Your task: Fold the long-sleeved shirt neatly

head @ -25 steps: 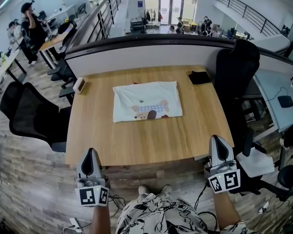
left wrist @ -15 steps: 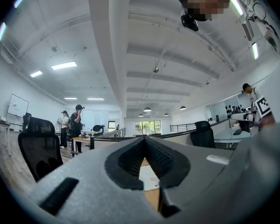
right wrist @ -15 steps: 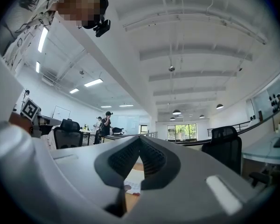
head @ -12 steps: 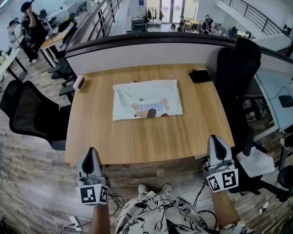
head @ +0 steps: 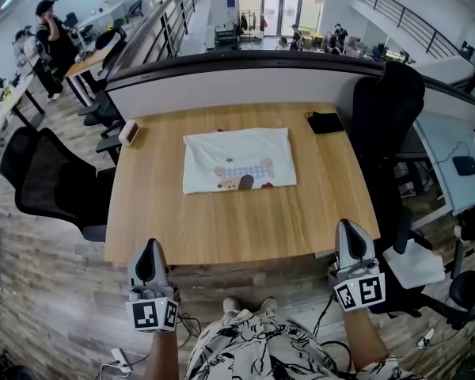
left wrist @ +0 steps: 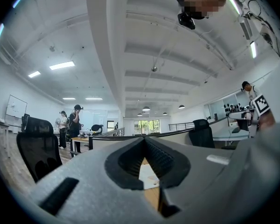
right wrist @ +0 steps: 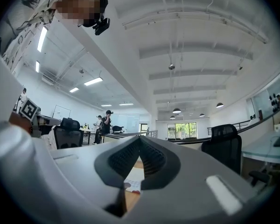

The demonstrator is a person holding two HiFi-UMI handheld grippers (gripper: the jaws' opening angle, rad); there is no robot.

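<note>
Worktop [head: 222, 220]: a square of pale wood with a grey partition [head: 245, 81] along its far edge.
Shirt [head: 237, 158]: white, folded into a flat rectangle with a cartoon print towards its near edge. It lies in the far half of the worktop, about midway between the left and right edges and touching none of them.
Left claw [head: 149, 245]: its jaws are pressed together with nothing between the pads. It is held off the near edge by the near left corner, pointing across the worktop, well apart from the shirt.
Right claw [head: 350, 224]: its jaws are also pressed together and empty. It is held off the near edge by the near right corner, well apart from the shirt.
Between the jaws: each claw's own view shows only a slit below the meeting tips, with a strip of wood and a pale patch of the shirt far beyond.
Black case [head: 324, 123]: flat, at the far right corner, apart from the shirt.
White device [head: 128, 135]: small, at the left edge near the far left corner.
Office chairs: one black chair [head: 51, 184] stands beside the left edge, another [head: 384, 105] beside the far right corner.
Person: black-and-white patterned clothing [head: 261, 355] shows below the near edge, between the two claws.
</note>
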